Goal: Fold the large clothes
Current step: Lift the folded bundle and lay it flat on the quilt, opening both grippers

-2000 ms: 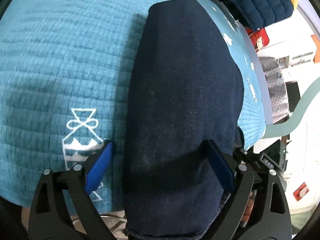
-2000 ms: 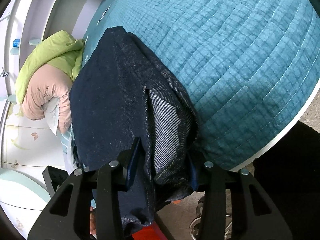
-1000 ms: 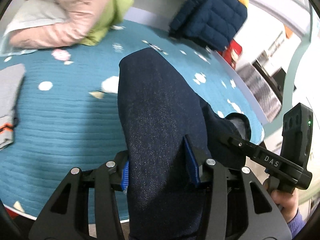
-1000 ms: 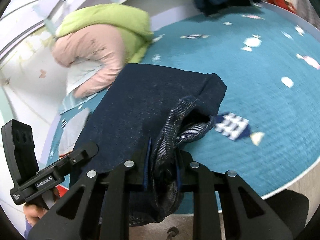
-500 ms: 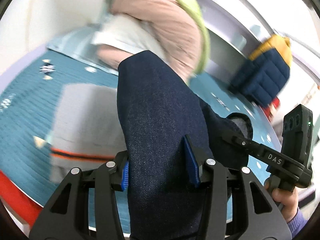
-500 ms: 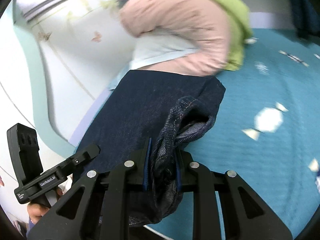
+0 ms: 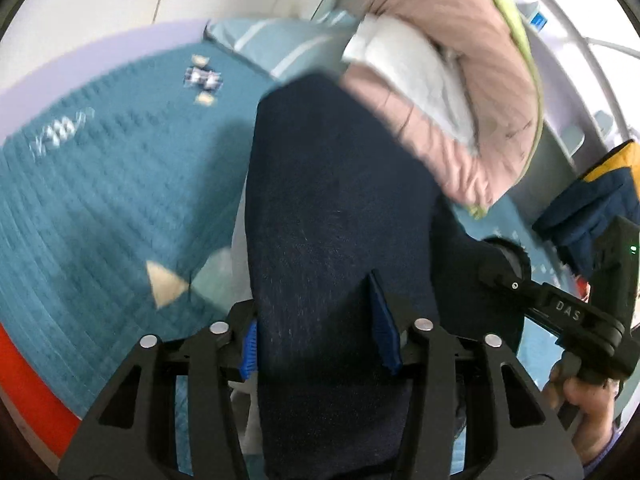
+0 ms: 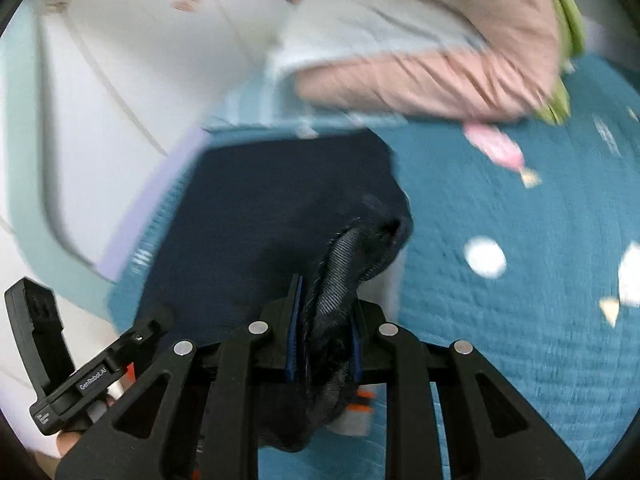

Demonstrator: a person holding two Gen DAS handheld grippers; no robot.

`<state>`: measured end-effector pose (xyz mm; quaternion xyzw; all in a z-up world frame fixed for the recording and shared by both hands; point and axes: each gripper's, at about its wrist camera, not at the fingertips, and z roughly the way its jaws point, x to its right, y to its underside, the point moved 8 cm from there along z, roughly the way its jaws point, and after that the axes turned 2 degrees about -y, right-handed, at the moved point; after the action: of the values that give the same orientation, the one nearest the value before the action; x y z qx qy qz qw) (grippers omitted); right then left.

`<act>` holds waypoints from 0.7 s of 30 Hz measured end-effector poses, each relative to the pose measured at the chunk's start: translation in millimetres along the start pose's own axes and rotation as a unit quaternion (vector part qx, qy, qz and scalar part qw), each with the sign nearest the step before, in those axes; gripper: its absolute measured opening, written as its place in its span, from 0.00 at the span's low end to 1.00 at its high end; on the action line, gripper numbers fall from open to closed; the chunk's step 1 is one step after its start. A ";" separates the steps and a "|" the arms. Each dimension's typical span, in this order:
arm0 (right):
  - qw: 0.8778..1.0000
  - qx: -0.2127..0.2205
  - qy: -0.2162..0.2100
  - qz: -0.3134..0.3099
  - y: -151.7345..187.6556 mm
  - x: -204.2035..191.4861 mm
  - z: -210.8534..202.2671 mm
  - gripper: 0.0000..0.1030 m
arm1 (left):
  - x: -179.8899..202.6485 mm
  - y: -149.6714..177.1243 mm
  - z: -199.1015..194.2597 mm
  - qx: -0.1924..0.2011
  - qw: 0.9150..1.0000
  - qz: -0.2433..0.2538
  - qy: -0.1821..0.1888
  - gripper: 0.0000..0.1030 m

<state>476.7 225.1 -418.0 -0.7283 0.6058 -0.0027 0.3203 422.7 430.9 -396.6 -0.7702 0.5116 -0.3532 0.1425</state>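
Folded dark denim jeans [image 7: 340,208] slung between both grippers, carried as one bundle over the teal quilt [image 7: 112,200]. Left gripper [image 7: 316,332] straddles the wide flat fold w/ blue pads either side; its jaws are easing apart right now, fabric between them and apparently touching both pads. Right gripper [image 8: 324,340] is clamped tight on a bunched, rolled edge of the same jeans, lighter inner weave showing. My read: two holds at opposite ends keep the fold from sagging or springing open while it gets put down, and the left one loosening suggests set-down is under way, prob. at this near-left corner of the bed.

Left wrist view gives what the right can't: the far-right end of the scene w/ a navy-and-yellow jacket [image 7: 600,208], the person's hand [image 7: 576,412] on the other handle, a red strip [image 7: 36,392] along the near-left bed edge, and something pale grey peeking from under the jeans' left side; can't tell what.

Right wrist view adds the hem detail inside the clamp, a pink motif [image 8: 496,148] and white dots on the quilt to the right, and the white wall w/ lilac bed border far left. Both show the pink-and-green padded coat pile [image 8: 420,52] at the far end. Frames are blurry, so fine contact is hard to call.
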 end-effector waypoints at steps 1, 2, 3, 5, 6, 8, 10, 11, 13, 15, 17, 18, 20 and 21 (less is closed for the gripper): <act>1.000 -0.008 -0.001 0.019 7.7 14.7 5.8 0.25 | -0.5 2.5 -0.4 0.005 1.000 0.003 0.000 0.53; 1.000 -0.013 -0.003 0.027 12.5 23.3 9.9 0.30 | -1.1 3.2 -0.1 0.006 1.000 0.005 -0.002 0.63; 0.999 -0.019 0.009 0.026 19.1 33.9 14.5 0.37 | -3.2 3.3 2.4 0.002 1.000 0.005 -0.014 0.75; 0.999 -0.017 0.031 0.018 23.0 42.5 16.7 0.51 | -4.3 3.5 7.7 -0.008 1.000 0.011 -0.025 0.79; 0.999 -0.018 0.027 0.025 23.8 43.6 16.7 0.53 | -4.8 3.9 8.2 -0.008 0.999 0.017 -0.027 0.79; 0.999 -0.025 0.017 0.039 24.3 45.9 15.4 0.53 | -6.7 2.3 6.7 -0.011 0.999 0.018 -0.042 0.81; 0.999 -0.028 0.019 0.041 25.6 47.8 9.5 0.56 | -7.7 -0.1 2.1 -0.013 0.999 0.007 -0.047 0.81; 0.998 -0.026 0.022 0.048 25.9 49.7 4.8 0.56 | -8.8 -1.4 0.6 -0.013 0.999 0.004 -0.052 0.81; 0.998 -0.014 0.019 0.060 28.7 50.2 -15.1 0.56 | -6.5 -4.8 -16.1 -0.001 0.998 -0.005 -0.058 0.81; 0.998 -0.006 0.006 0.054 30.4 46.1 -34.6 0.56 | -1.6 -9.6 -38.7 0.022 0.997 0.000 -0.073 0.86; 0.999 0.004 0.002 0.040 32.2 42.5 -56.1 0.57 | 8.6 -8.8 -63.5 0.039 0.994 0.017 -0.097 0.87; 0.999 0.009 0.000 0.033 33.8 39.9 -70.4 0.57 | 14.4 -8.1 -73.6 0.044 0.993 0.023 -0.103 0.88; 1.000 0.017 -0.003 0.017 35.3 34.4 -97.0 0.57 | 36.2 -3.5 -105.6 0.062 0.993 0.031 -0.096 0.89; 1.000 0.022 0.008 0.000 37.1 30.8 -113.8 0.62 | 48.1 -1.7 -121.7 0.073 0.992 0.034 -0.092 0.93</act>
<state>407.7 142.9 -356.8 -0.7208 0.6083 -0.0218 0.3316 350.9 406.1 -290.1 -0.7692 0.4948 -0.3123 0.2568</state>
